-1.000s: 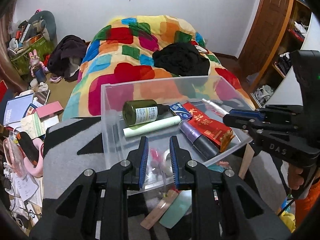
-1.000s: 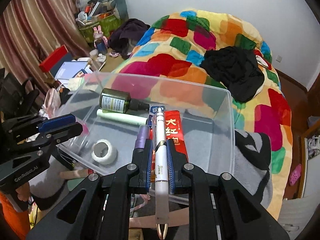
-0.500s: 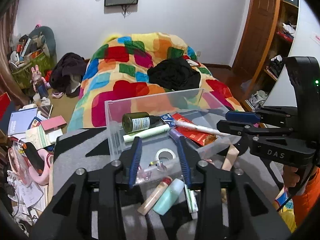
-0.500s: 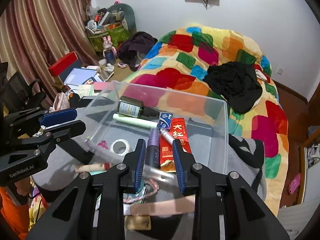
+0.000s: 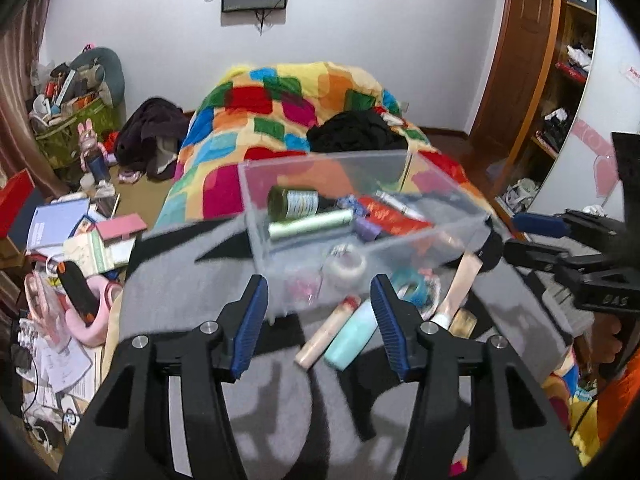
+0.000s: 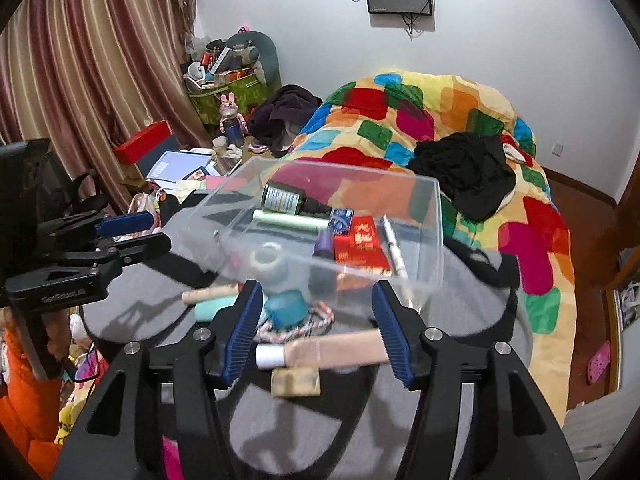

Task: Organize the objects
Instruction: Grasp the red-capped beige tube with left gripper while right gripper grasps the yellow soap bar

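Observation:
A clear plastic box [image 5: 256, 240] stands on a grey and black cloth. In it lie a dark green bottle [image 5: 296, 204], a pale green tube [image 5: 310, 224], a purple tube [image 6: 324, 246], a red packet [image 6: 360, 244], a tape roll [image 5: 344, 264] and a white pen [image 6: 394, 248]. My left gripper [image 5: 320, 320] hovers before the box, its jaws opening with nothing held; a beige tube [image 5: 326, 332] and a mint bottle [image 5: 352, 336] lie below them. My right gripper [image 6: 318, 328] is also opening and holds nothing, over another beige tube [image 6: 332, 354] on the cloth.
A teal tape roll [image 6: 286, 310], a braided cord and a small tan block [image 6: 296, 384] lie in front of the box. Behind it is a bed with a patchwork quilt [image 5: 280, 120] and black clothes. Books and clutter cover the floor [image 5: 80, 232] on the left.
The right gripper has let go of the white pen, which now lies in the box. Both grippers have pulled back from the box and spread their jaws wider.

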`<state>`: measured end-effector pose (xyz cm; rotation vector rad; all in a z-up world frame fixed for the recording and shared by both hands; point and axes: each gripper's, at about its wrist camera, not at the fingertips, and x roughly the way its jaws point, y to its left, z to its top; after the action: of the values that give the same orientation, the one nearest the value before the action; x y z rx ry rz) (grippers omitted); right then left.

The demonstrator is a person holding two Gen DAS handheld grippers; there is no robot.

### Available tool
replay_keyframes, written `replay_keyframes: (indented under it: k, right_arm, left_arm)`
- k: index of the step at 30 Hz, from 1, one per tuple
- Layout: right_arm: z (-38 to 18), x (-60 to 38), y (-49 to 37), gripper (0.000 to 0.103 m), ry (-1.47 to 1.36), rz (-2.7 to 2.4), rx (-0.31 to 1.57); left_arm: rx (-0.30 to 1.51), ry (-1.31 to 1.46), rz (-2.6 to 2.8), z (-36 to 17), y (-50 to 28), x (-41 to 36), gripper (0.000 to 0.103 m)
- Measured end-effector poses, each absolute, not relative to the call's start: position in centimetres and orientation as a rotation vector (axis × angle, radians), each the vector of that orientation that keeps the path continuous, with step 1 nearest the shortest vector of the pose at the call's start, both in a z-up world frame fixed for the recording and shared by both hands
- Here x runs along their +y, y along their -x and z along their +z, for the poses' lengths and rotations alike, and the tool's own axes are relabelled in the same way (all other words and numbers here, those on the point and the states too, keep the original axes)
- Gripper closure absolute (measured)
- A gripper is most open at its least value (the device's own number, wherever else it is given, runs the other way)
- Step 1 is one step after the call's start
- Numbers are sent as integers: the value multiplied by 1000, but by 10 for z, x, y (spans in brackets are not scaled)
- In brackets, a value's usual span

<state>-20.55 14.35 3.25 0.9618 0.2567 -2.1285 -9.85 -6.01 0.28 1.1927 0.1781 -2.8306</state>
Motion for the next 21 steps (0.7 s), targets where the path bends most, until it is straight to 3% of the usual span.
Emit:
replay_keyframes:
  k: [6, 18, 21]
  right_arm:
    - [0, 146, 185, 40, -1009, -2091, 303]
    - [-53, 132, 176, 40, -1126, -2065, 375]
    - [-57, 131, 175, 57, -1122, -2068, 389]
  left_arm:
    - [204, -1328, -2762, -39, 98, -70, 53]
    - [132, -1492, -2732, -77, 125, -61, 68]
    - [80, -1467, -2739, -78, 119, -54, 72]
